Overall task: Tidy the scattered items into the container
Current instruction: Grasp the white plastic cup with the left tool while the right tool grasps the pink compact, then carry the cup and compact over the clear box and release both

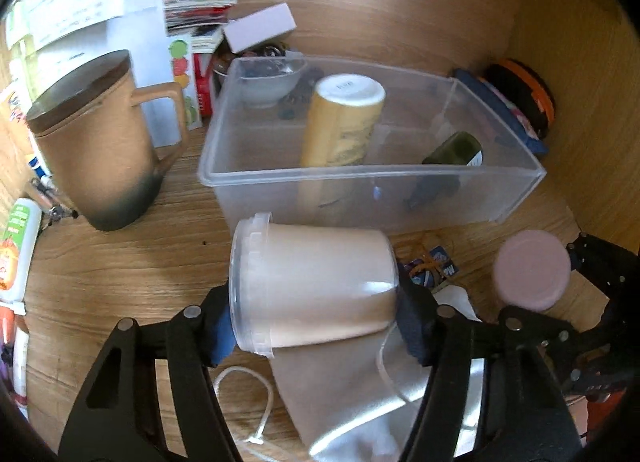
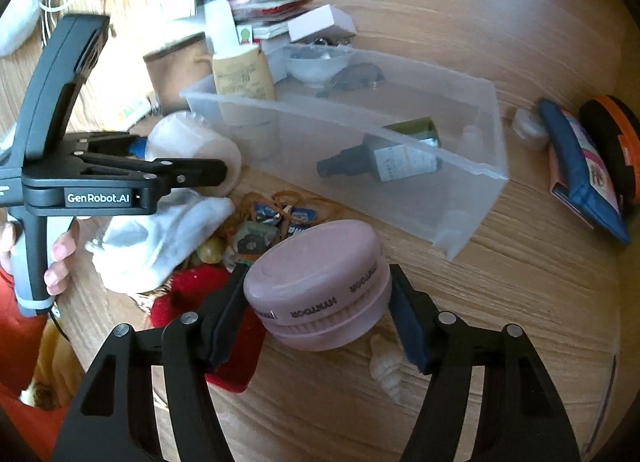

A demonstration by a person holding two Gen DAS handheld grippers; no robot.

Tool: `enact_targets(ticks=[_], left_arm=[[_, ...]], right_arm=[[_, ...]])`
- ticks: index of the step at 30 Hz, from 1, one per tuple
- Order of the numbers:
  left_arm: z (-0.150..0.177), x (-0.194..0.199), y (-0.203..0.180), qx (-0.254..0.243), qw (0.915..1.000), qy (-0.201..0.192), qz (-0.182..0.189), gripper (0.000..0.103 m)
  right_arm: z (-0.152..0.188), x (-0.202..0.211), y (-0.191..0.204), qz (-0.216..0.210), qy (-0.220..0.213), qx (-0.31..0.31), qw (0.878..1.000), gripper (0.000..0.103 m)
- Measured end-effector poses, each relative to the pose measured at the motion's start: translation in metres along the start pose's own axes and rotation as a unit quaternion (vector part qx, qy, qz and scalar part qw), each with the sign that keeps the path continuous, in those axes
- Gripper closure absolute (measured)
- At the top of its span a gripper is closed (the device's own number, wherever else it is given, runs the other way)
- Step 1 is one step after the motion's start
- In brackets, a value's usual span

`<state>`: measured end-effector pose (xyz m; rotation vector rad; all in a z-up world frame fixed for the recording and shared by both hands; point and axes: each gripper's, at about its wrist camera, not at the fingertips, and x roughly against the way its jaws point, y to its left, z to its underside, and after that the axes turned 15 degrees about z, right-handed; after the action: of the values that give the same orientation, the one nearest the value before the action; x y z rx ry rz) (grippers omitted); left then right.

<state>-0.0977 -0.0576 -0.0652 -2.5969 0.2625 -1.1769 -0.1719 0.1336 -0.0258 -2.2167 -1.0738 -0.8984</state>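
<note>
In the left wrist view my left gripper (image 1: pixel 316 326) is shut on a white plastic tub (image 1: pixel 312 282) lying on its side, lid to the left, with a pad on each end. It is just in front of the clear container (image 1: pixel 372 175), which holds a yellow tube (image 1: pixel 340 125) and a dark green bottle (image 1: pixel 452 153). In the right wrist view my right gripper (image 2: pixel 316 310) is shut on a pink round case (image 2: pixel 316 282), both pads against its sides, low over the wooden table near the clear container (image 2: pixel 492 173).
A brown lidded mug (image 1: pixel 100 141) stands left of the container, with papers and a white box (image 1: pixel 260 25) behind. A white cloth (image 2: pixel 160 238), rubber bands and small packets (image 2: pixel 276 217), a red item (image 2: pixel 192 290) and a white shell (image 2: pixel 386 366) lie nearby. A blue pouch (image 2: pixel 580 181) lies at the right.
</note>
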Motion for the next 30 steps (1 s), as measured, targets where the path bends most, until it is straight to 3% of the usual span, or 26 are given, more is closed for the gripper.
enact_targets(ticks=[15,30], left_arm=[[0.002,0.048,0.009,0.014,0.9987,-0.046,-0.018,0.038],[-0.048,0.072,0.007,-0.015,0.9968,-0.071,-0.035,0.038]], right_arm=[[-0.01,0.029,-0.014,-0.001,-0.024,-0.024,0.999,0.04],[-0.046,0.05,-0.033,0.005,-0.056,-0.032,0.998,0.04]])
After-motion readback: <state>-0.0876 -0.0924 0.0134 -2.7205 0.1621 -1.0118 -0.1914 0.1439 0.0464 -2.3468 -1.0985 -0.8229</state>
